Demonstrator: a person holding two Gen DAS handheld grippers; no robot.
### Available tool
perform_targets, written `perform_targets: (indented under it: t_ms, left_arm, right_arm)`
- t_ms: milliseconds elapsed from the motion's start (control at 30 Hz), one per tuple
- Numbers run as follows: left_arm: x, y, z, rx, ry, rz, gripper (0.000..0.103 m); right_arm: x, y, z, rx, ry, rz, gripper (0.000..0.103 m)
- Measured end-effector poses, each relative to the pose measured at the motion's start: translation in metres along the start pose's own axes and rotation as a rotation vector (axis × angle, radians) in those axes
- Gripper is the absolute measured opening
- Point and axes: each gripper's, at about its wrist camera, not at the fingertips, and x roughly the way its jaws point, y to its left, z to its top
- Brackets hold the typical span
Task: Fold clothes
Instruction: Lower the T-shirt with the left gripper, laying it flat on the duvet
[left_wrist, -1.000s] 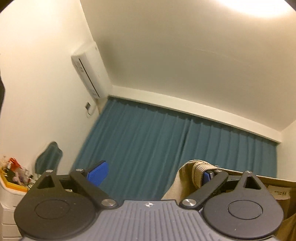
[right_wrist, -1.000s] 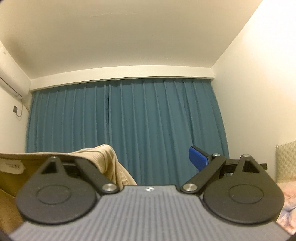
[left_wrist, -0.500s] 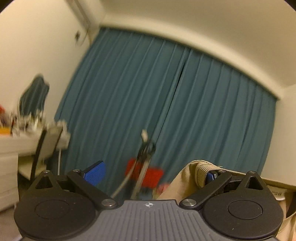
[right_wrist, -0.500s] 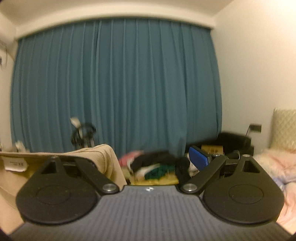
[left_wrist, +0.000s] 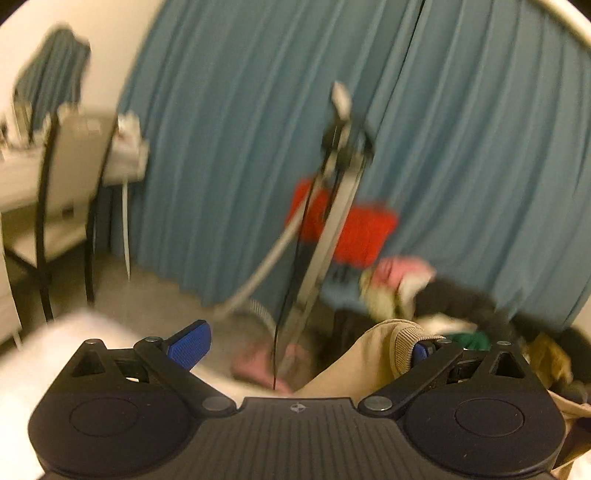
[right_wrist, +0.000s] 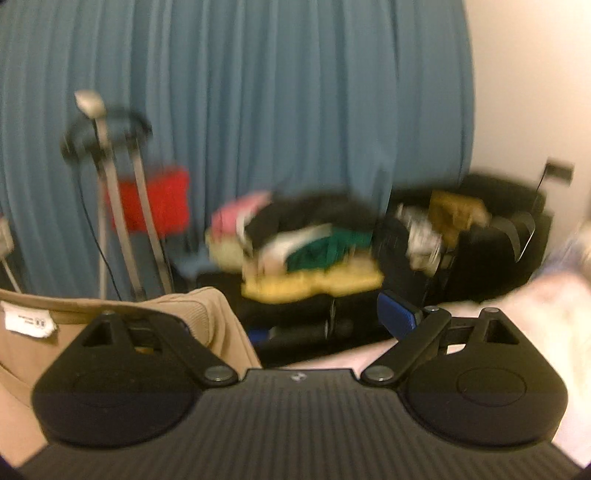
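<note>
While both views are smeared with blur, we can make out most of the scene. At the far left of the left wrist view stands a chair (left_wrist: 55, 206) beside a pale desk (left_wrist: 22, 173). Next comes our left gripper (left_wrist: 306, 343), its jaws spread wide: the left blue pad (left_wrist: 190, 343) stands free in the air, while the right pad is draped by the ribbed edge of the tan garment (left_wrist: 369, 354), which hangs over that finger only. We see nothing pinched between the two fingers. Behind it, a metal stand (left_wrist: 332, 206) with a red block (left_wrist: 351, 229) rises in front of the teal curtain (left_wrist: 480, 147), and a heap of mixed clothes (left_wrist: 424, 291) lies to the right.

In the right wrist view, the tan garment (right_wrist: 110, 328) sits at the far left, its white label (right_wrist: 29, 323) showing, and it covers the left finger of our right gripper (right_wrist: 306, 314). This gripper is likewise wide apart, with its right blue pad (right_wrist: 397, 314) bare. The metal stand (right_wrist: 118, 206) and the clothes pile (right_wrist: 306, 243) sit ahead of the curtain (right_wrist: 295, 92). Farther right is a black armchair (right_wrist: 498, 236) holding more clothing, and a pale, fluffy surface (right_wrist: 535, 314) fills the right edge.
</note>
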Motion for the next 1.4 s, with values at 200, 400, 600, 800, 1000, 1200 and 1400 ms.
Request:
perform_targets:
  t_ms: [200, 400, 600, 800, 1000, 1200, 1400]
  left_arm:
    - [0.119, 0.031, -0.063, 0.107, 0.299, -0.046, 0.094]
    - [0.115, 0.037, -0.066, 0.219, 0.464, -0.147, 0.101]
    - [0.011, 0.033, -0.063, 0.3, 0.346, -0.139, 0.103]
    - [-0.143, 0.04, -0.082, 0.262, 0.18, -0.167, 0.103]
    - [-0.289, 0.062, -0.122, 0.209, 0.1, -0.211, 0.103]
    - [-0.373, 0.09, -0.15, 0.124, 0.098, -0.228, 0.102]
    - [-0.383, 0.119, -0.145, -0.002, 0.13, -0.21, 0.102]
  right_arm:
    - [0.109, 0.002, -0.077, 0.039, 0.353, 0.138, 0.092]
    - [0.099, 0.02, -0.073, -0.084, 0.427, 0.328, 0.092]
    - [0.013, 0.008, -0.057, -0.058, 0.323, 0.322, 0.092]
    - [-0.103, -0.022, -0.057, -0.01, 0.195, 0.316, 0.092]
    - [-0.209, -0.047, -0.083, 0.018, 0.131, 0.319, 0.092]
    - [-0.303, -0.067, -0.114, 0.025, 0.076, 0.325, 0.092]
    - [-0.328, -0.084, -0.147, 0.086, 0.069, 0.328, 0.092]
